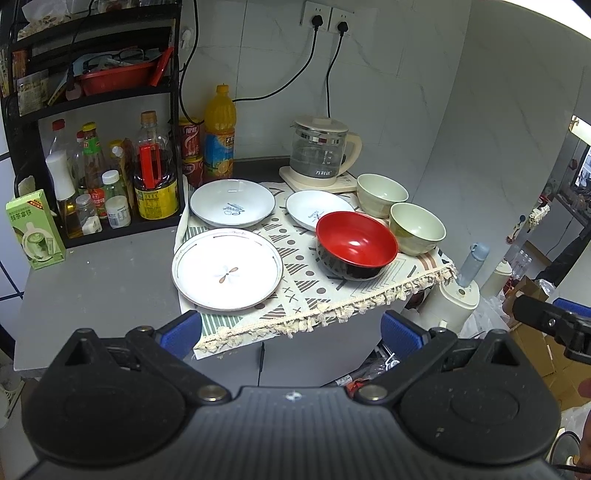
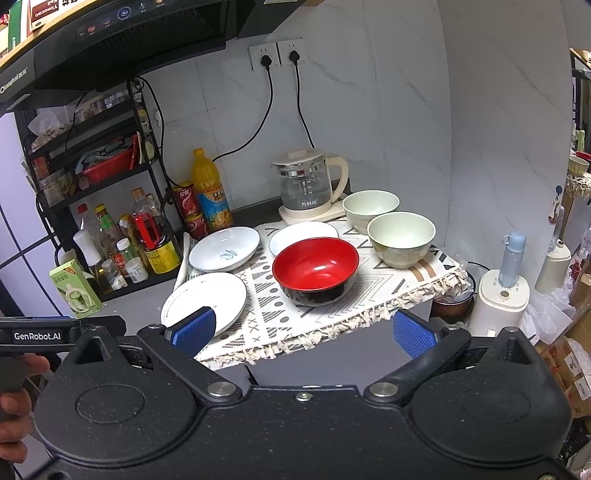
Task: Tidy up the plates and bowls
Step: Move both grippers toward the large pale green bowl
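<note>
At the far left of the grey surface [image 1: 92, 280] a green carton [image 1: 35, 229] stands in front of a black rack [image 1: 110, 88] crowded with sauce bottles [image 1: 153, 170], and just right of the rack an orange juice bottle [image 1: 219, 133] rises behind two red cans [image 1: 190, 151]. On the patterned fringed cloth [image 1: 295, 280] beside them lie my dishes: nearest me a large white plate [image 1: 227, 267] with a small leaf mark at its centre, behind it a shallow white plate [image 1: 232, 203] with printed lettering, and to its right a smaller white plate [image 1: 314, 208] partly hidden by the red bowl [image 1: 356, 243], whose outside is black. Right of the red bowl two pale green bowls [image 1: 417, 229] stand upright, touching or nearly so, one behind the other, and a glass kettle [image 1: 319, 151] on its cream base stands at the back of the cloth, corded to the wall sockets [image 1: 327, 16]. My left gripper [image 1: 291, 332] hovers short of the cloth's front edge with its blue pads spread wide and nothing between them. My right gripper [image 2: 303, 330] hangs likewise spread and empty, its left pad overlapping the large plate's near rim in the right wrist view; I cannot tell whether it touches. Off the surface's right end stands a white appliance [image 1: 452, 299] carrying a blue-grey bottle [image 1: 472, 264].
</note>
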Tool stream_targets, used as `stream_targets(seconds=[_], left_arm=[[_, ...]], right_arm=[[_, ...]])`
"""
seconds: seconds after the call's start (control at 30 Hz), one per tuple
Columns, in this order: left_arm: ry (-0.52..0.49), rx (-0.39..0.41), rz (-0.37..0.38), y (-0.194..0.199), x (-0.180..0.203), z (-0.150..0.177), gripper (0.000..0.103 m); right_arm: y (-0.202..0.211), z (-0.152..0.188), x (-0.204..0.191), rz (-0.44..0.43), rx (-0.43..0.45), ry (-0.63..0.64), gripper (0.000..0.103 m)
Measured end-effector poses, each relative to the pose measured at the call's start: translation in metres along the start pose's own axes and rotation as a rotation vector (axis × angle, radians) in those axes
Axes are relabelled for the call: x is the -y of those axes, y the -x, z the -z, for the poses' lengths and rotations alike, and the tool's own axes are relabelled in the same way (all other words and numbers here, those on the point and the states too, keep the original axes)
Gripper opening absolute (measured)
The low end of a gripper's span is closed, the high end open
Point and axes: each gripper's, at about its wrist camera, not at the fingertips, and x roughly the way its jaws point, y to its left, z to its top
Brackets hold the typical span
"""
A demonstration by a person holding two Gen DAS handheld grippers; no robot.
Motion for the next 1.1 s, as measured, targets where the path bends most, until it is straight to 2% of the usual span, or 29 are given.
stream_targets(seconds=[0.33, 1.1], left_arm=[[-0.014, -0.010, 0.001, -0.006, -0.001, 0.000, 0.102], [0.019, -0.025, -0.025, -0.025, -0.028, -0.020, 0.102]], right_arm=[[-0.001, 0.000, 0.000, 0.000, -0.012, -0.002, 0.103], [-0.040, -0.007, -0.010, 0.009, -0.037, 0.020, 0.103]])
